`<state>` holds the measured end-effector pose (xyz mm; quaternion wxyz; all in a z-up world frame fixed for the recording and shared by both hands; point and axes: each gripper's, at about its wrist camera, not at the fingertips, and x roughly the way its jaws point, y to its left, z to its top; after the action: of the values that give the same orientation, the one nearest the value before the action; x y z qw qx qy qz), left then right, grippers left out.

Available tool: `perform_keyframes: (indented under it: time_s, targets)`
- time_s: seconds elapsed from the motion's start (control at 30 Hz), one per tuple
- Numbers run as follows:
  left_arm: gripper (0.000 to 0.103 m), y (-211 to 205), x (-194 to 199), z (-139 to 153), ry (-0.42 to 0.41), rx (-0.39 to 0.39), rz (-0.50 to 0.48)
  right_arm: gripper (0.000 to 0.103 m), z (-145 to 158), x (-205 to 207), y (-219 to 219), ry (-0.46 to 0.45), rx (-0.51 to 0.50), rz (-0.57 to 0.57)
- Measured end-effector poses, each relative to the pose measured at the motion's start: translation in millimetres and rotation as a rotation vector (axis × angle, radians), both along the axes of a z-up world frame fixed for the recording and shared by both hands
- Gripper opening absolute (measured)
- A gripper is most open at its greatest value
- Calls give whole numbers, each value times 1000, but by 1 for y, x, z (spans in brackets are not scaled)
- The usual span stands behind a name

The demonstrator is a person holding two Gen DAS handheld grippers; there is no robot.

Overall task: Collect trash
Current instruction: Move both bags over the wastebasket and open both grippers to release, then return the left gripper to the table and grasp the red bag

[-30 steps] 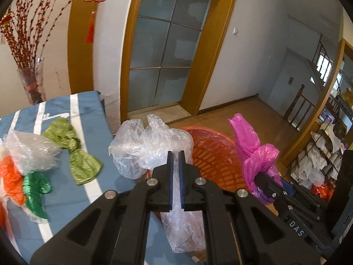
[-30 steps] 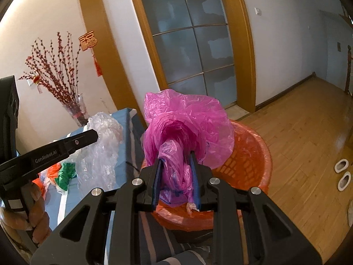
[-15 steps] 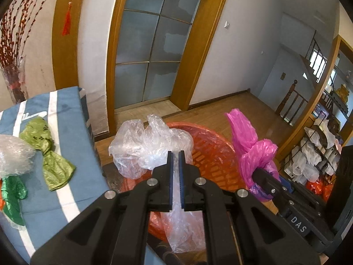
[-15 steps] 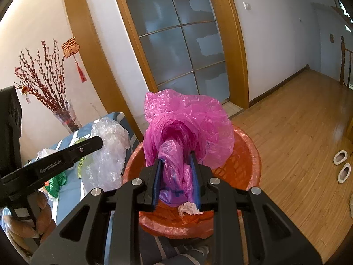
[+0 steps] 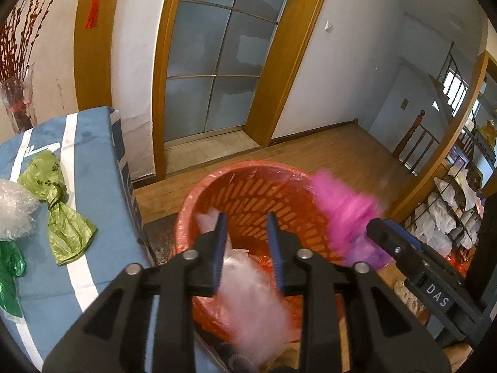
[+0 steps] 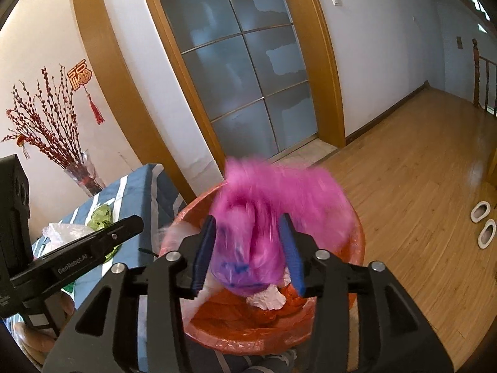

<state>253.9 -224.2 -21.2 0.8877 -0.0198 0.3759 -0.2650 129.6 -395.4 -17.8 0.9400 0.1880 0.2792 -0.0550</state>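
An orange-red basket [image 5: 248, 183] [image 6: 357, 242] lined with a red bag stands on the floor beside the table. My left gripper [image 5: 245, 220] is open above it; a clear plastic bag [image 5: 251, 292], blurred, drops between the jaws into the basket. My right gripper [image 6: 247, 227] is open above the basket too; a blurred pink plastic bag [image 6: 273, 205] falls free between its jaws and also shows in the left wrist view [image 5: 344, 214]. Crumpled white paper [image 6: 267, 300] lies in the basket.
A table with a blue striped cloth [image 5: 93, 155] holds a light green bag [image 5: 59, 214], a dark green bag [image 5: 9, 267] and clear bubble wrap [image 5: 15, 208]. A vase of red branches [image 6: 80, 174] stands at its far end. Slippers [image 6: 483, 223] lie on the wooden floor.
Both grippers have opened over the basket. The clear bag has left the left gripper and the pink bag has left the right one; both are falling into the basket.
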Motion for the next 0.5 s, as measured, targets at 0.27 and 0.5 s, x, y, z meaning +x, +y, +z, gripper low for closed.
perform_keyframes:
  time_s: [0.27, 0.5]
  targets:
    - [41, 26, -5, 5, -16, 9, 50, 55, 2, -6, 0, 2, -13, -18]
    - [50, 58, -18, 17, -62, 32, 102, 61, 13, -15, 12, -14, -55, -15]
